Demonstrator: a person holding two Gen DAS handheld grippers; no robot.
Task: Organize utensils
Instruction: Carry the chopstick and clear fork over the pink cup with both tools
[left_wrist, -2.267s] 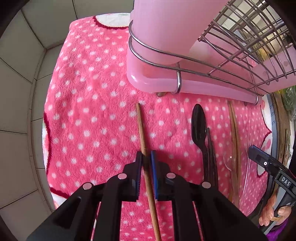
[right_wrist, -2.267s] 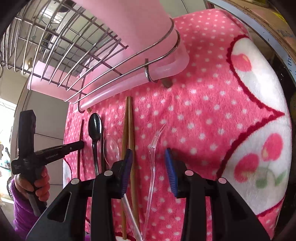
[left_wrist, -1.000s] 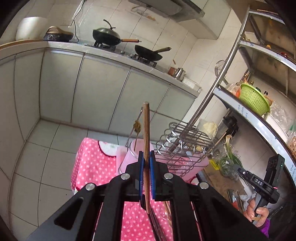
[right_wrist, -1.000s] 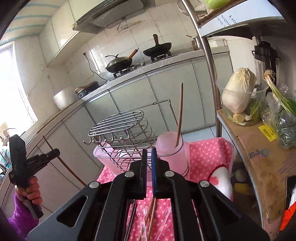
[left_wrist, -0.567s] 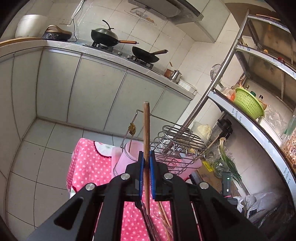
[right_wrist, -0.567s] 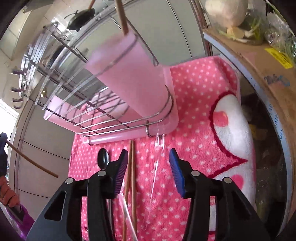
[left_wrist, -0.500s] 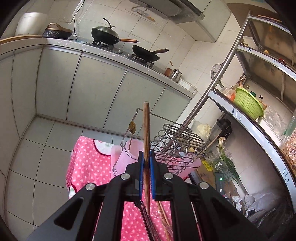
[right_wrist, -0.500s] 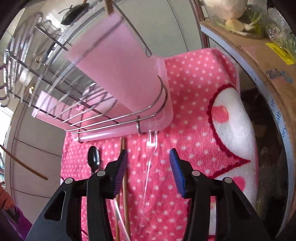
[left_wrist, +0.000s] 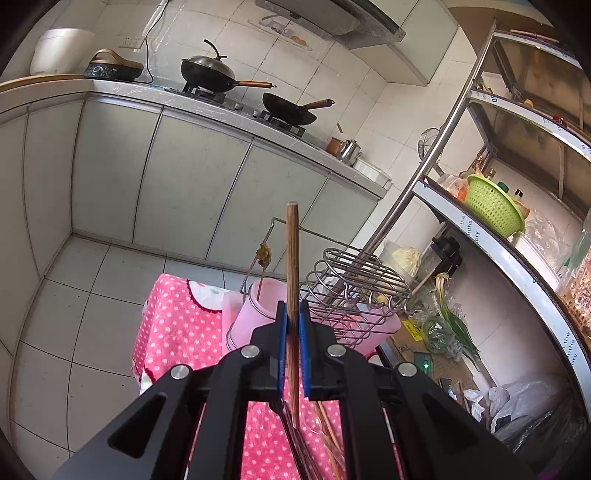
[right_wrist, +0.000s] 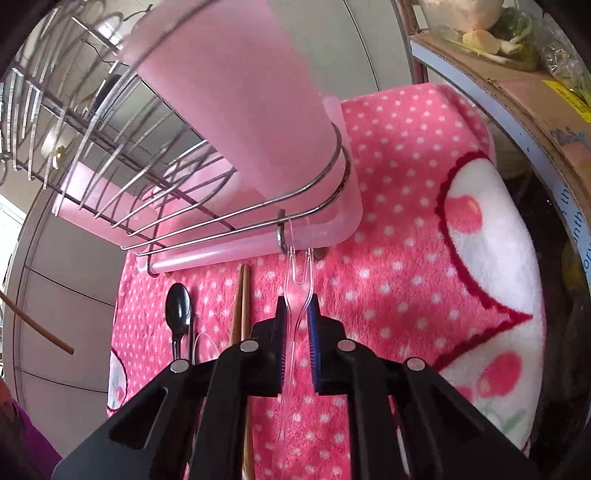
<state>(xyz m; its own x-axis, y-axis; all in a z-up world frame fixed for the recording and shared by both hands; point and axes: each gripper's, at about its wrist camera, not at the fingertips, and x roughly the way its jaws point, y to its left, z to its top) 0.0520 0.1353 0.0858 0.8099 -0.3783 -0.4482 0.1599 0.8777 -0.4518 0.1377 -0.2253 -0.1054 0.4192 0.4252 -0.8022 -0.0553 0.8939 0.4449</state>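
My left gripper (left_wrist: 291, 325) is shut on a brown wooden chopstick (left_wrist: 292, 266) and holds it upright, high above the pink utensil cup (left_wrist: 255, 310) in the wire rack (left_wrist: 354, 273). One chopstick (left_wrist: 260, 284) stands in the cup. My right gripper (right_wrist: 297, 314) is low over the pink dotted cloth (right_wrist: 406, 206), its jaws closed around a clear plastic fork (right_wrist: 301, 273) lying with its tines by the rack's base. A black spoon (right_wrist: 179, 306), a pair of chopsticks (right_wrist: 240, 299) and a clear spoon (right_wrist: 205, 347) lie to its left.
The pink cup (right_wrist: 240, 96) and drip tray (right_wrist: 343, 206) rise just ahead of the right gripper. A metal shelf (left_wrist: 498, 229) with a green basket (left_wrist: 493, 206) stands on the right. Kitchen counter with woks (left_wrist: 210, 70) is behind.
My right gripper has dropped lower and closed from wide open onto the clear fork. My left gripper holds the chopstick upright, almost unmoved.
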